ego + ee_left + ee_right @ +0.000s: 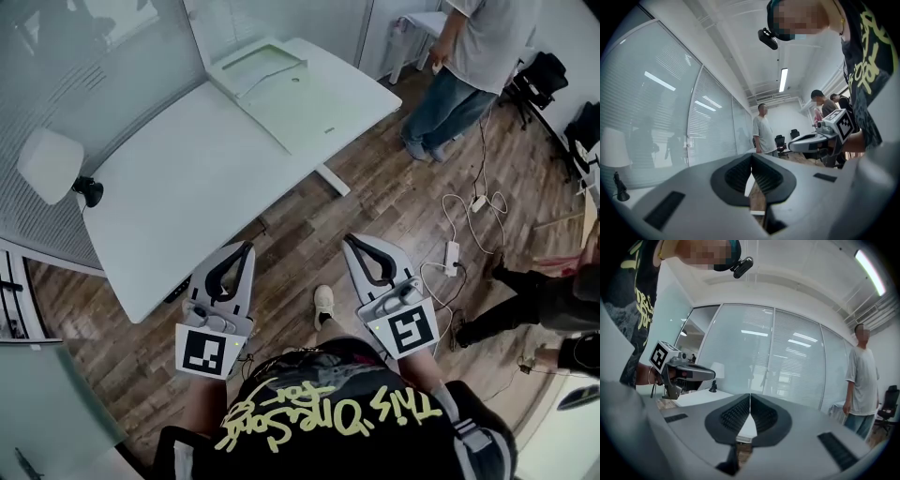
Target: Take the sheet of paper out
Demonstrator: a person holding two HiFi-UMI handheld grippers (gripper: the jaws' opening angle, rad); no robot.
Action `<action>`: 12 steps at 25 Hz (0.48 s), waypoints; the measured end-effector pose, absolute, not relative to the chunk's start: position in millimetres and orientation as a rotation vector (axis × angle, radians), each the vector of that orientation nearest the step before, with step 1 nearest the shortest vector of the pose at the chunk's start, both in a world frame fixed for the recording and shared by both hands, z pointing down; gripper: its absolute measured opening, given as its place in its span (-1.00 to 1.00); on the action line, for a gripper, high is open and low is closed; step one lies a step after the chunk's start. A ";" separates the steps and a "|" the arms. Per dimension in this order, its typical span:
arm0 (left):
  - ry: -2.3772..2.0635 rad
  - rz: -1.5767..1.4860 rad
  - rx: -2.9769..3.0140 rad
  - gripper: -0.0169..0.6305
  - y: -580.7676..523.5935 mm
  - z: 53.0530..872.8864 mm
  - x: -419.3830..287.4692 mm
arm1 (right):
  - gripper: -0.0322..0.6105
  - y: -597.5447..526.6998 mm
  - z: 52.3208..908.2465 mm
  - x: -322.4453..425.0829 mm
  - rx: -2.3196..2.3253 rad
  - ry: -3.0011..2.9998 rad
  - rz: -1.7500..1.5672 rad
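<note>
**A:** Where is the paper found?

**B:** The paper is seen lying flat on the far end of the desk, in the upper middle of the head view. A pale green folder is joined to it at its upper left. Whether the paper is tucked into the folder or only laid on it cannot be told.

**A:** Is it touched by anything?

**B:** No. Both grippers are held low in the frame and are kept well apart from it. The left gripper is seen left of lower centre, its tip just beside the desk's near edge. The right gripper is seen right of lower centre, over the floor. They are pointed the same way, side by side.

**A:** How are the fingers set?

**B:** On each gripper the fingers are brought together until the tips meet, and nothing is held between them. In each gripper view only a sliver of desk and floor is shown through the small gap behind the closed tips.

**A:** What is seen further out?

**B:** A lamp is seen at the desk's left edge, and a glass wall is seen along the upper left. A shoe is seen between the two grippers. Cables and a power strip are spread on the floor at the right. A person is seen standing in the upper right corner.
</note>
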State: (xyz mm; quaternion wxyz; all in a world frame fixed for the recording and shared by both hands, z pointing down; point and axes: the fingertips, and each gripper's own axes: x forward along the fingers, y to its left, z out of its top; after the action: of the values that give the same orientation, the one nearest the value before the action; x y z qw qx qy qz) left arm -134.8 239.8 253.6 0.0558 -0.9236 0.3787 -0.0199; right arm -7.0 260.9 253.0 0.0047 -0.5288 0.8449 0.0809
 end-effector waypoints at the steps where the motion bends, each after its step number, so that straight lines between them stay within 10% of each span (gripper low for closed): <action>1: 1.157 -0.061 -2.800 -0.92 233.0 252.8 -133.1 | -0.87 252.8 251.9 -5.1 -1.649 2.651 0.253; 12: 1.239 -0.082 -2.769 -0.92 166.5 249.2 -105.2 | -0.88 176.0 246.1 32.0 -1.592 2.693 0.246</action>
State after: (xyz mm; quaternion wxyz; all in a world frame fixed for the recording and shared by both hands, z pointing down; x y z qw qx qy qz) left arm -105.2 166.5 249.2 0.0533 -0.9112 0.4076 -0.0271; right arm 32.0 176.0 246.1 0.0021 -0.5074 0.8582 0.0783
